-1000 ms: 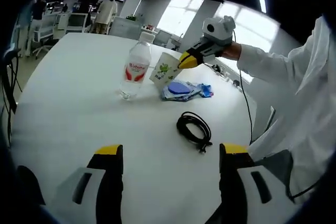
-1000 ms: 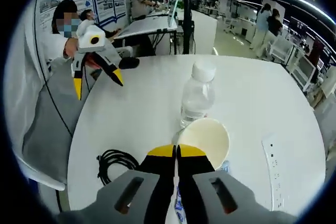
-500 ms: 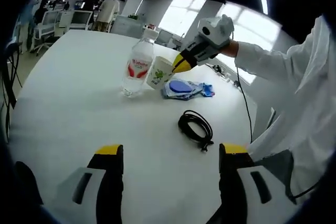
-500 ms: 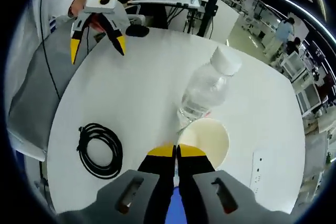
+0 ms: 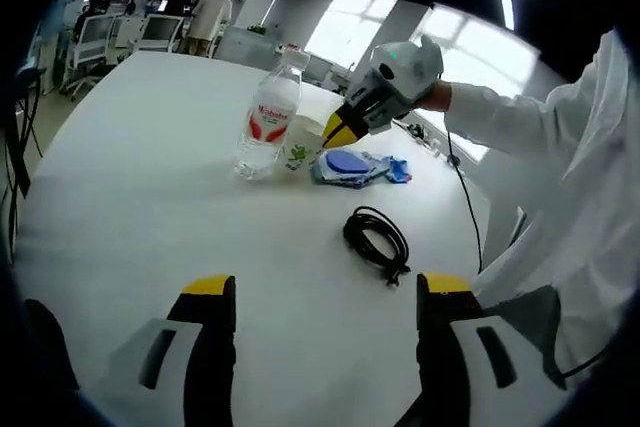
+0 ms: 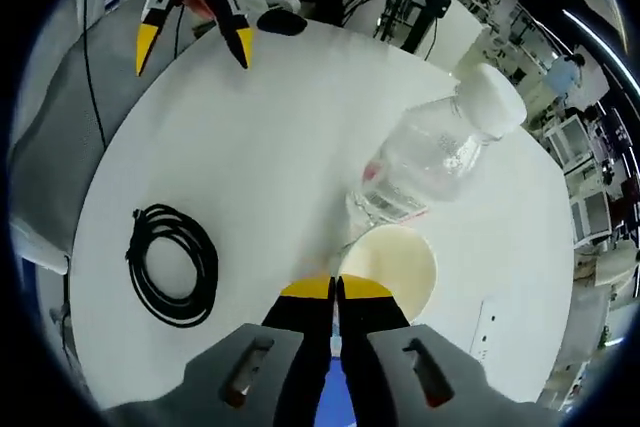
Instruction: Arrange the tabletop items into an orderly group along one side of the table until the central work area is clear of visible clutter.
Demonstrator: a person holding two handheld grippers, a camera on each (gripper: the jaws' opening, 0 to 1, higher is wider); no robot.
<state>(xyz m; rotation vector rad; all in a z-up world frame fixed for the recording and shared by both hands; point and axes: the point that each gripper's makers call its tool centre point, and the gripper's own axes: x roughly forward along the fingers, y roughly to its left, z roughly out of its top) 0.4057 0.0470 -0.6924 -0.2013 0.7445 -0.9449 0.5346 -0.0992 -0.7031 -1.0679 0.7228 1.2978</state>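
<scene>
A clear water bottle (image 5: 267, 125) with a red label stands on the white table (image 5: 130, 177). Right beside its base is a paper cup (image 5: 301, 150) printed with green, and my right gripper (image 5: 337, 134) is shut on its rim. The right gripper view looks down into the cup (image 6: 392, 265), with the shut jaw tips (image 6: 335, 289) pinching its near rim and the bottle (image 6: 428, 162) just beyond. A blue cloth (image 5: 352, 165) lies by the cup. A coiled black cable (image 5: 376, 240) lies nearer. My left gripper (image 5: 328, 292) is open over bare table, well short of everything.
The left gripper (image 6: 193, 35) hangs open at the far table edge. A dark rounded object (image 6: 281, 21) sits behind it. A white strip (image 6: 487, 332) lies right of the cup. The cable (image 6: 170, 265) is to the left. A white-sleeved person stands at the right.
The right gripper has carried the cup down and closer to the bottle's base. The right gripper view has tilted to look more steeply down. The left gripper has stayed open and still.
</scene>
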